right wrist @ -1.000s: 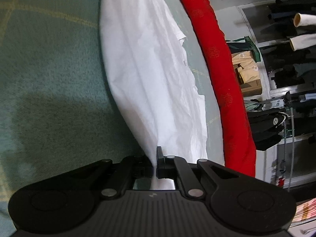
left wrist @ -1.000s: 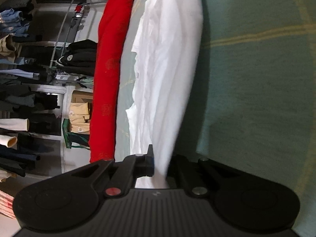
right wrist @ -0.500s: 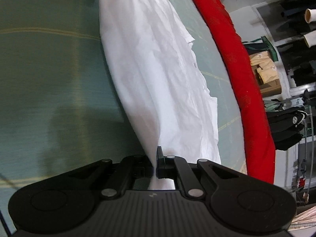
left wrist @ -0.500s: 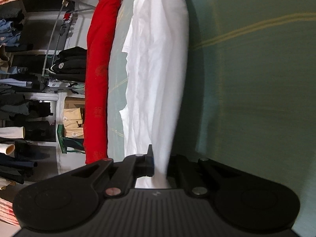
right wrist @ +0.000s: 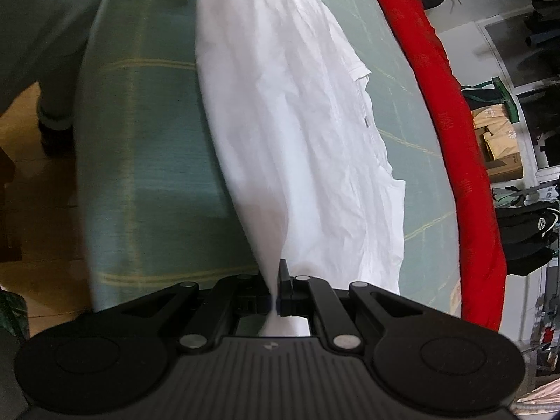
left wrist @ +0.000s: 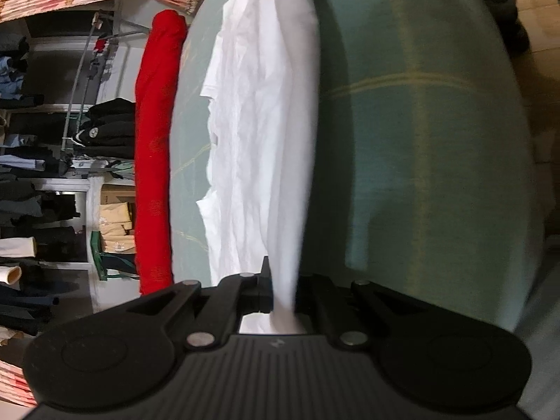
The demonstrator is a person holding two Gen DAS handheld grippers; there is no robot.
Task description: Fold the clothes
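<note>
A white garment (left wrist: 259,133) is stretched above a green bed cover (left wrist: 420,161), its far part lying wrinkled on the cover. My left gripper (left wrist: 283,290) is shut on one end of its raised edge. In the right wrist view the same white garment (right wrist: 297,133) runs away from my right gripper (right wrist: 274,294), which is shut on the other end. A taut fold hangs between the two grips; the pinched cloth hides the pads.
A long red rolled blanket (left wrist: 154,161) lies along the bed's far side (right wrist: 451,119). Beyond it stand shelves with dark clothes (left wrist: 35,210) and cardboard boxes (right wrist: 500,147). A person's leg and shoe (right wrist: 52,70) stand on the wooden floor by the bed's near edge.
Both grippers have pulled back toward the near side of the bed with the garment still pinched. More green cover, the bed edge and the floor have come into view.
</note>
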